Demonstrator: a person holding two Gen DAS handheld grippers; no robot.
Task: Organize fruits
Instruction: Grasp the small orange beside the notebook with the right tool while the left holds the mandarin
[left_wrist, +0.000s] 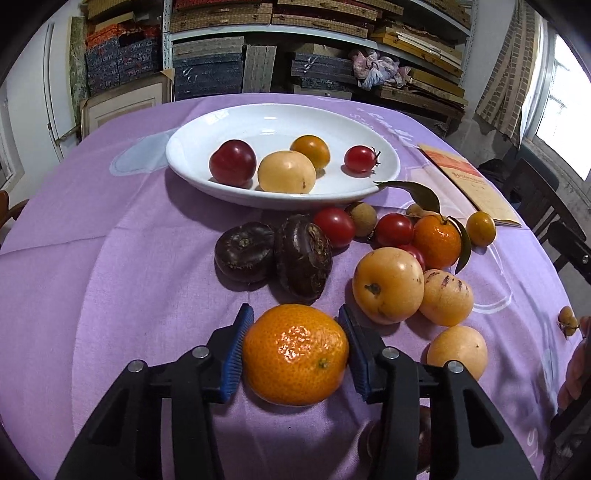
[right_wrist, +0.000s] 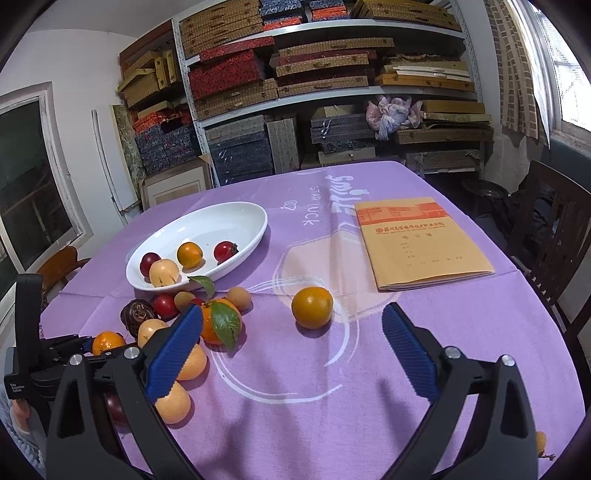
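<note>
The left gripper squeezed a bumpy round tangerine between its blue ribbed pads, on the purple cloth near the table's front edge, with two dark brown water chestnuts and some yellow fruits close behind it. The white oval dish farther back held four small fruits. The right gripper stood wide open and empty, with a small orange ahead of it and a tan booklet by the cloth's far right side.

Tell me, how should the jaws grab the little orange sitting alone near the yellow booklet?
Best guess: pinch the lone orange across its widest middle, coming from above and in front. It is round, so the widest part slips least, and bare tablecloth surrounds it. The right gripper already faces it, jaws wide apart.
</note>
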